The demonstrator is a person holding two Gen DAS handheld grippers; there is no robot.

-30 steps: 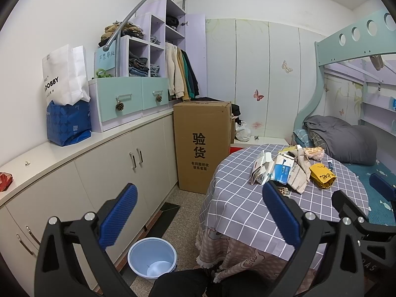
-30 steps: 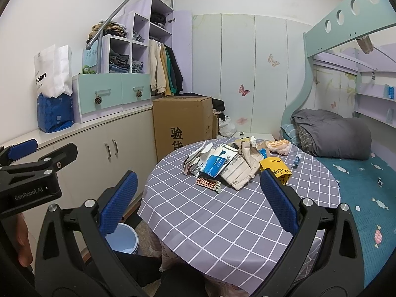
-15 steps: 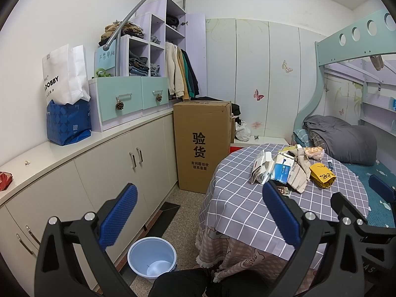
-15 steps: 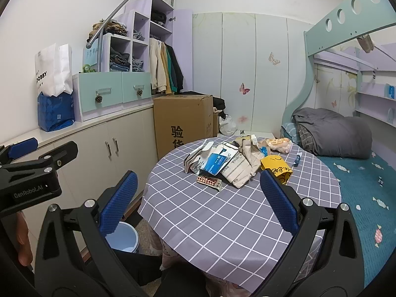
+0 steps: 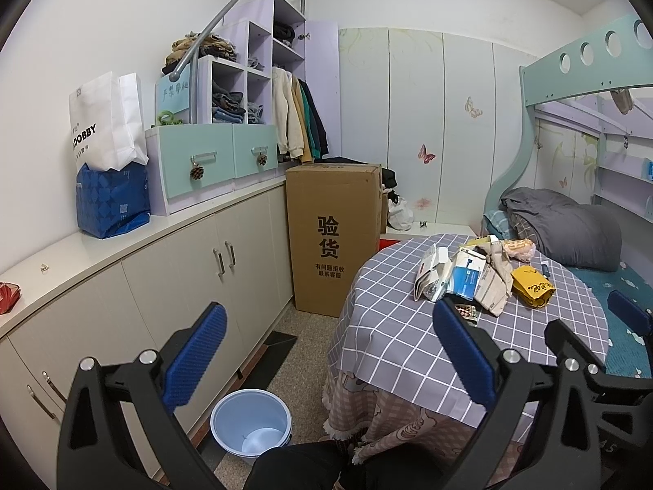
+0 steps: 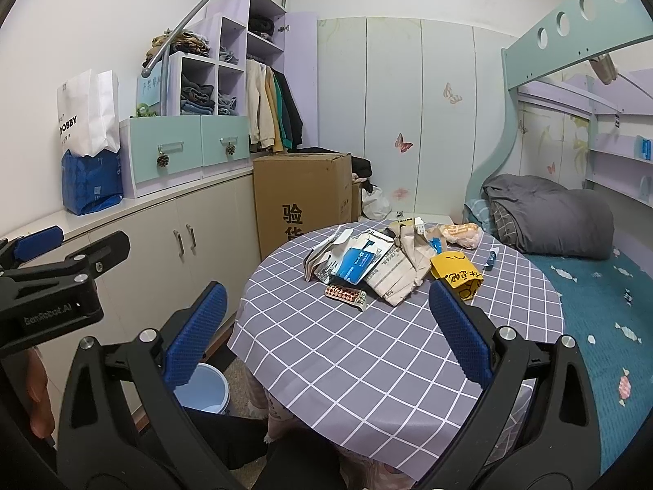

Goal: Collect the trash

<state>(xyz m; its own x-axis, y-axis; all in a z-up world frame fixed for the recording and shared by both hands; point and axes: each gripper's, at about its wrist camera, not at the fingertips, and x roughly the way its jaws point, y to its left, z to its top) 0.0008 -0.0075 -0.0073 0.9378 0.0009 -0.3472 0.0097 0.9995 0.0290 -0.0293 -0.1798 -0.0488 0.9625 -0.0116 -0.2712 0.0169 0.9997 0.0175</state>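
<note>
Your left gripper (image 5: 326, 351) hangs with its blue pads spread wide and nothing between them, out over the floor between the cabinets (image 5: 171, 286) and the round table (image 5: 408, 347). Your right gripper (image 6: 326, 335) is just as wide apart and empty, held over the near part of the checked tablecloth (image 6: 347, 351). The trash sits in a loose pile on the far half of the table: folded printed papers (image 6: 322, 257), a blue and white carton (image 6: 359, 263), a crumpled beige paper bag (image 6: 402, 269), a yellow wrapper (image 6: 457, 275) at the right of the pile, and a small patterned packet (image 6: 347, 295) lying flat on the cloth just in front of the rest, nearest your right gripper. A pale pink wrapper (image 6: 461, 234) lies at the back of the pile, and a small blue item (image 6: 491, 260) rests apart near the bed side of the table. The light blue bucket (image 5: 251, 422) stands on the floor beside the table's skirt, close to the cabinets, below your left gripper. A tall cardboard box (image 5: 332, 237) stands on the floor behind the table, against the end of the cabinets.
</note>
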